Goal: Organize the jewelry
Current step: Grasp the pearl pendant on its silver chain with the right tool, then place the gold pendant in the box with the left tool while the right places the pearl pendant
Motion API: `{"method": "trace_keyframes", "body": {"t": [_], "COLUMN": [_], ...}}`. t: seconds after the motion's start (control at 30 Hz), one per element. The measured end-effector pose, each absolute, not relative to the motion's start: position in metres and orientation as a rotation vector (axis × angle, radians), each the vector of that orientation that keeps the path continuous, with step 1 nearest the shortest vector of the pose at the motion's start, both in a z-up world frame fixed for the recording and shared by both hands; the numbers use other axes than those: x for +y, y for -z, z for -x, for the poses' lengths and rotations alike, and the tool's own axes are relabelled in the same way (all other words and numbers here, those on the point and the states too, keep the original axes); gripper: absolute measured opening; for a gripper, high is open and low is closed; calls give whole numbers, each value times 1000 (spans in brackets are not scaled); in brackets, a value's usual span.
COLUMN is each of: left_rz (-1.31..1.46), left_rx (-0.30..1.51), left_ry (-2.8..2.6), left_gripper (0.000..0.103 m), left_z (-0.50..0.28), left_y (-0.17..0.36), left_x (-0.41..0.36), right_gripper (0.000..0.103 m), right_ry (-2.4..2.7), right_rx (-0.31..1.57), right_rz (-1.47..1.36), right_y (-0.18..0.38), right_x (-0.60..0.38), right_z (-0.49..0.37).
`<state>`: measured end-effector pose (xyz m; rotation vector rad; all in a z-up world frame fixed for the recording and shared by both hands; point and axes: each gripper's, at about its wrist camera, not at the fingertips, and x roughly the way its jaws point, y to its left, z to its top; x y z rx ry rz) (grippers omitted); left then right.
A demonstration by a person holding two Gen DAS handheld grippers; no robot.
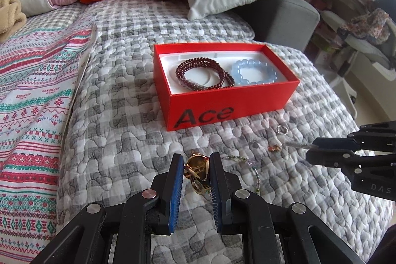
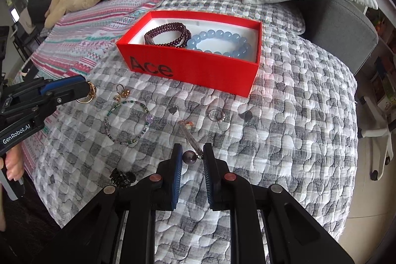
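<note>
On our left, at nine o'clock in the right wrist view, our left gripper (image 2: 87, 92) is clamped on a gold ring piece (image 2: 90, 93), lifted just above the quilt (image 2: 297, 115). Moving right, a small gold earring (image 2: 122, 92) lies at ten o'clock, with a green beaded bracelet (image 2: 127, 121) just below it. Near centre, a silver ring (image 2: 216, 115) rests on the quilt. Our right gripper (image 2: 193, 157) sits at six o'clock, narrowed around the dark pearl (image 2: 189, 156) of a long hairpin (image 2: 189, 134), whose shaft points toward twelve; we cannot tell whether both pads touch it.

At twelve o'clock stands the red Ace box (image 2: 198, 66), already holding a garnet bracelet (image 2: 168, 35) and a blue bead bracelet (image 2: 220, 41).

We judge the job under half done: two pieces boxed, two in hand, and at least three loose on the quilt.
</note>
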<state>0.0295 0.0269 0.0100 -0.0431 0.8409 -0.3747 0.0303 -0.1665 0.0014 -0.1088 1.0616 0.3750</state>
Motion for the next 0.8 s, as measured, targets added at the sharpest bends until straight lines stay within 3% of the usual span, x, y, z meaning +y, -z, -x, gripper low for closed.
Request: {"method": "trace_keyframes", "body": {"t": [0.37, 0.8], "left_rz": [161, 336], "left_rx": [779, 794], "left_ry": [380, 329], "left_gripper": [16, 16], "left_z": [-63, -119], "left_y": [-40, -12], "left_x": [17, 5], "right_gripper": [18, 18], "right_ry": [-362, -325], "right_rx": [936, 913], "right_rz": [-28, -169], "right_y": [-46, -36], "right_x": [-175, -189], "right_z": [-55, -104]}}
